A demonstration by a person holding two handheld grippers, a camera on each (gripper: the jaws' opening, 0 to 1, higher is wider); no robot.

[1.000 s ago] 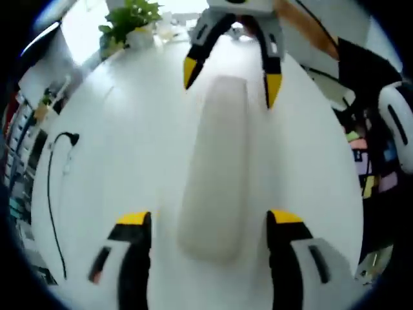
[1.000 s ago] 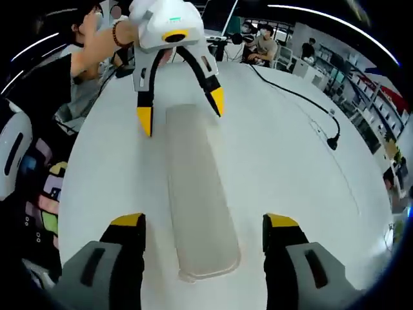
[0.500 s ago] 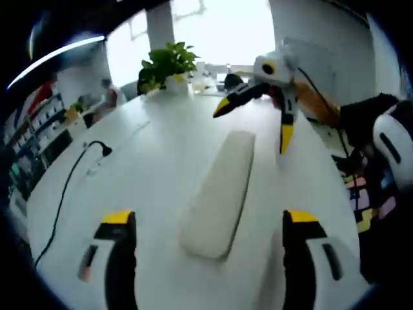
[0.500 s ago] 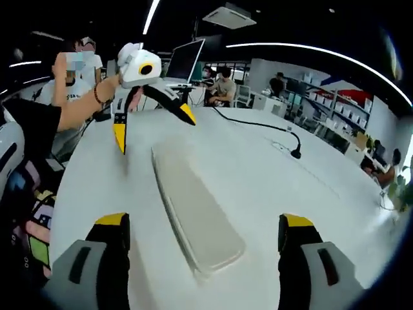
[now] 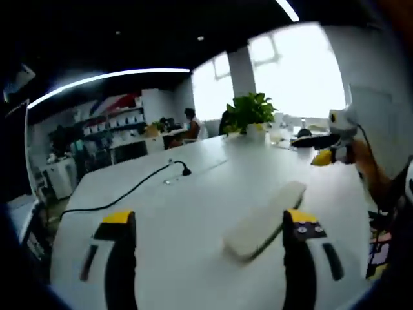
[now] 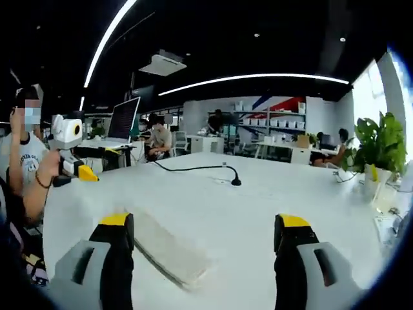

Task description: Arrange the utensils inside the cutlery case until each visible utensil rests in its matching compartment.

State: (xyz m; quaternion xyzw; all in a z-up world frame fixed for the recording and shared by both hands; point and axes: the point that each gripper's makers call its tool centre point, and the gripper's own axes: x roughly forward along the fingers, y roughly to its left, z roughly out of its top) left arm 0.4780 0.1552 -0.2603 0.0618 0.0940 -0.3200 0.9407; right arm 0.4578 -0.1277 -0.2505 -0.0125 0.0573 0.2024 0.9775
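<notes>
White table (image 5: 193,194) carries the closed, pale cutlery case (image 5: 264,219) lying flat; in the left gripper view a potted plant (image 5: 248,116) stands beyond the case and a black cable (image 5: 129,190) runs off to the case's left, while the right gripper view shows the case (image 6: 164,248) with a monitor (image 6: 122,119) and seated people behind it. Left gripper (image 5: 206,223) jaws apart, empty, its right jaw overlapping the case's near end; right gripper (image 6: 200,226) jaws apart, empty, with the case between them near the left jaw.

Right gripper (image 6: 200,242) hanging above white table (image 6: 258,213), jaws spread wide, nothing between. Closed cutlery case (image 6: 169,253) lying flat near its left jaw. Left gripper (image 6: 76,169) showing at far left, in a hand.
</notes>
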